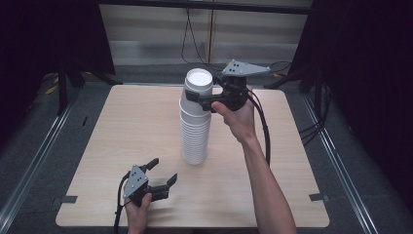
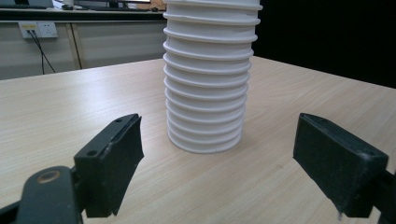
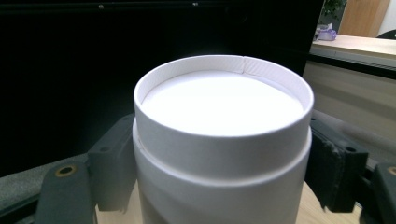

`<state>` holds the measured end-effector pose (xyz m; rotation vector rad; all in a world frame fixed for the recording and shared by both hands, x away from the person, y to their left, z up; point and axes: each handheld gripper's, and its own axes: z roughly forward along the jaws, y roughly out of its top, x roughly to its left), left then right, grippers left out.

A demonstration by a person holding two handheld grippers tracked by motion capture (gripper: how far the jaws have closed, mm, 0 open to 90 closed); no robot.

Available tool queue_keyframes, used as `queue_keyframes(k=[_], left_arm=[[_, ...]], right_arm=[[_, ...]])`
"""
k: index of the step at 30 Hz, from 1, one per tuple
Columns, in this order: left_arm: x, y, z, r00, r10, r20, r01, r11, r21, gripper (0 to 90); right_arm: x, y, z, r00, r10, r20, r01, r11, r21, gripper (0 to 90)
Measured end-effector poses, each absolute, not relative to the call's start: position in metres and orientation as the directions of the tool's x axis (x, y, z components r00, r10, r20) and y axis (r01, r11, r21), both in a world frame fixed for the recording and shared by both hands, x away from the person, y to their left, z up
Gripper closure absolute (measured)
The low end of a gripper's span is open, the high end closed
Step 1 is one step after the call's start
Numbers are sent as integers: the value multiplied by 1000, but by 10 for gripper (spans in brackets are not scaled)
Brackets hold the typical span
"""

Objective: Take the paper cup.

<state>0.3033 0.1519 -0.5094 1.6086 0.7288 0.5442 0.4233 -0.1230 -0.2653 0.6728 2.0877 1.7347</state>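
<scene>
A tall stack of upturned white paper cups (image 1: 196, 131) stands at the middle of the wooden table (image 1: 122, 126). My right gripper (image 1: 197, 96) is up at the top of the stack, its jaws pressed on both sides of the top cup (image 1: 199, 79). In the right gripper view that top cup (image 3: 219, 112) sits between the jaws of the right gripper (image 3: 222, 154), base upward. My left gripper (image 1: 164, 171) rests open near the table's front, pointing at the stack. The left gripper view has the stack's lower cups (image 2: 205, 93) a short way beyond the open left gripper (image 2: 219, 128).
The table's front edge (image 1: 195, 225) lies just behind the left hand. Cables (image 1: 195, 44) hang down the back wall past the far edge. Dark curtains and floor rails flank both sides of the table.
</scene>
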Motion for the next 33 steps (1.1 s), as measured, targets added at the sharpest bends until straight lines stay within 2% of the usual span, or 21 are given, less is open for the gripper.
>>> queue_keyframes(k=[19, 33], left_arm=[[303, 152, -509, 693, 719, -51, 153, -78, 985, 157], [303, 152, -509, 694, 718, -48, 152, -81, 985, 156]], right_arm=[[416, -136, -254, -819, 569, 68, 94, 15, 995, 229], [411, -146, -246, -844, 525, 113, 82, -81, 993, 231]])
